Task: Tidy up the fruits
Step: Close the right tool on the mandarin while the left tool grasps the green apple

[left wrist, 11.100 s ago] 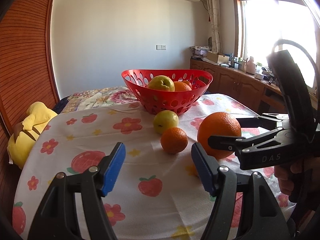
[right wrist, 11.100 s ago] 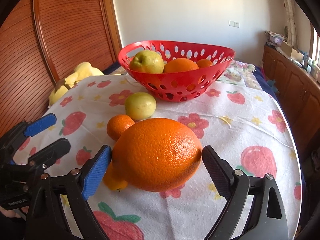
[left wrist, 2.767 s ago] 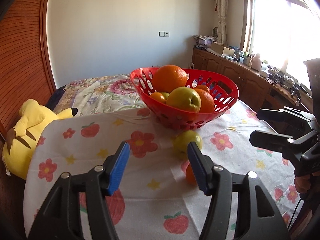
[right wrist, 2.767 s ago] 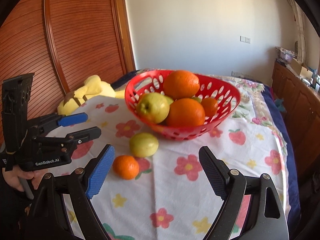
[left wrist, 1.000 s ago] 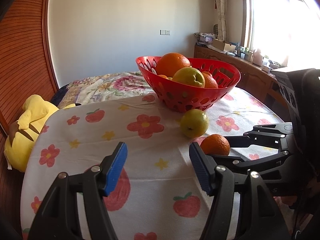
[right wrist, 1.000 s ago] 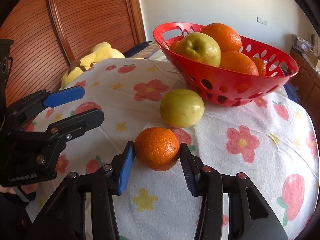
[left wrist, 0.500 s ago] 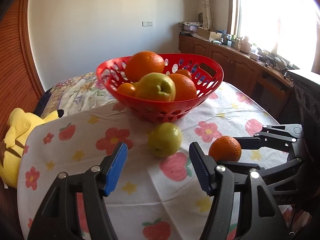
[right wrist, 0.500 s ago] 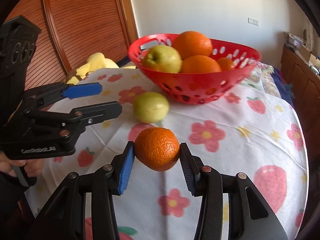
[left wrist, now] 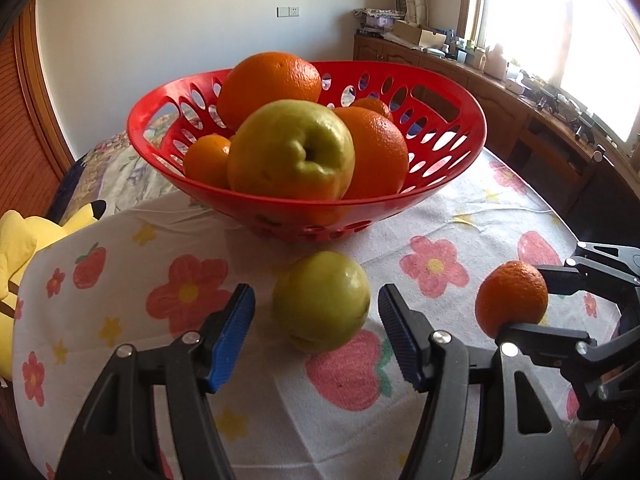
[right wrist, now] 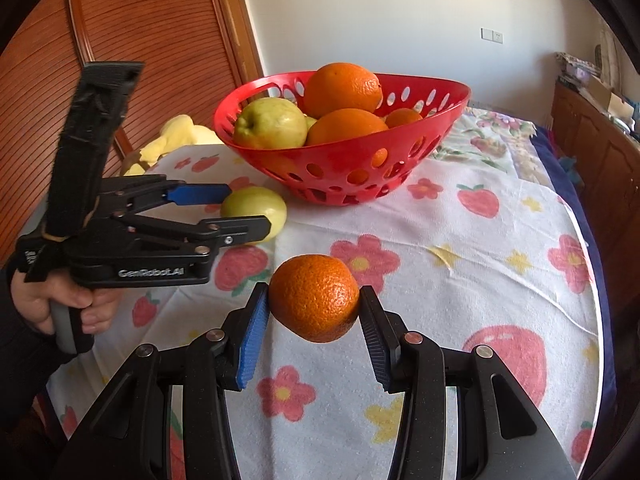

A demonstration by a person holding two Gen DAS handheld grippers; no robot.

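A red perforated basket [left wrist: 448,160] [right wrist: 432,120] stands on the flowered tablecloth and holds several oranges and a green apple [left wrist: 290,152]. A second green apple [left wrist: 320,300] [right wrist: 256,210] lies on the cloth in front of the basket. My left gripper [left wrist: 316,336] is open, its blue-padded fingers on either side of this apple, not touching it. My right gripper [right wrist: 314,320] is shut on a small orange [right wrist: 314,298] [left wrist: 510,300] and holds it above the cloth, to the right of the left gripper.
A yellow plush toy [left wrist: 24,240] lies off the table's left edge. A wooden sideboard [left wrist: 540,120] with clutter runs along the right wall under the window. A wooden sliding door [right wrist: 140,40] stands behind on the left.
My left gripper has moved forward so the loose green apple now sits between its open fingers. My right gripper has kept the small orange lifted off the cloth.
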